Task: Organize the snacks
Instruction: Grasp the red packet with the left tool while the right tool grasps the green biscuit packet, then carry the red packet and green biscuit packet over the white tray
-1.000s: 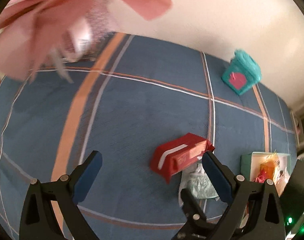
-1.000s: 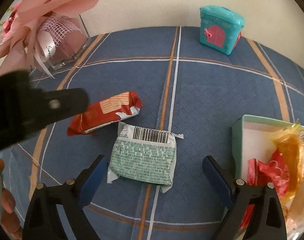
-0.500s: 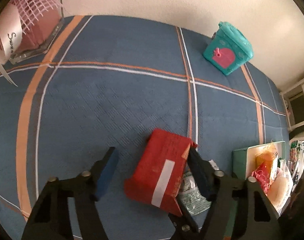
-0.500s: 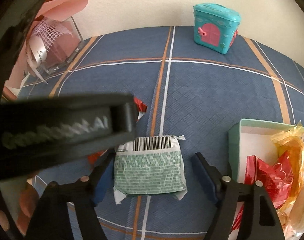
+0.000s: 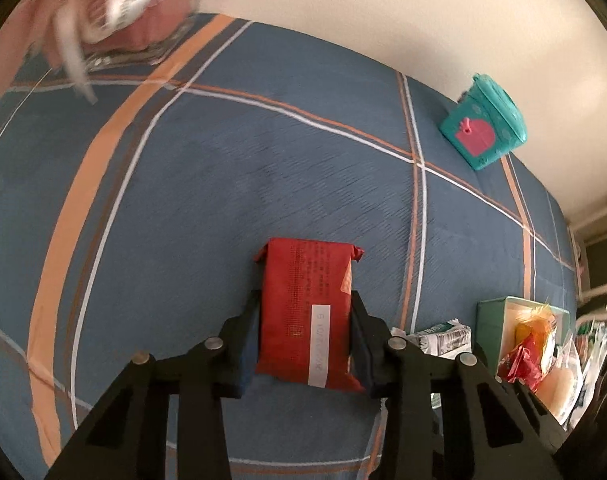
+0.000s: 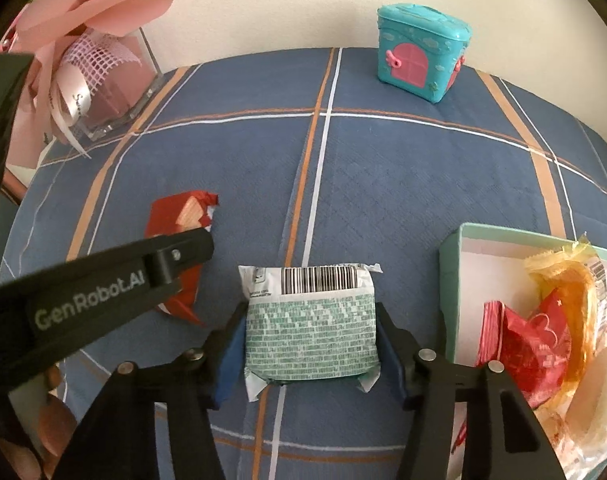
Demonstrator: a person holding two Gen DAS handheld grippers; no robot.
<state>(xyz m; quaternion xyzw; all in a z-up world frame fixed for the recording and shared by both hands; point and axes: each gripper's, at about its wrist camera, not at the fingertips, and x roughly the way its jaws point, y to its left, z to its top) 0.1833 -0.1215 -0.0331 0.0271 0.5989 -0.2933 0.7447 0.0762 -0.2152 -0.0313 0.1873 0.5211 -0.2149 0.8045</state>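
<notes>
Lying between the left gripper's point(image 5: 305, 322) closed-in pads, a red snack pack point(image 5: 307, 312) is clamped on the blue plaid cloth point(image 5: 183, 200). Just right of it, the right gripper point(image 6: 311, 334) pinches a green snack pack point(image 6: 309, 326), with the snack-filled box point(image 6: 449, 264) further right.

My left gripper point(image 5: 305, 320) clamps the red pack point(image 5: 307, 312); my right gripper point(image 6: 311, 332) clamps the green pack point(image 6: 311, 328).
</notes>
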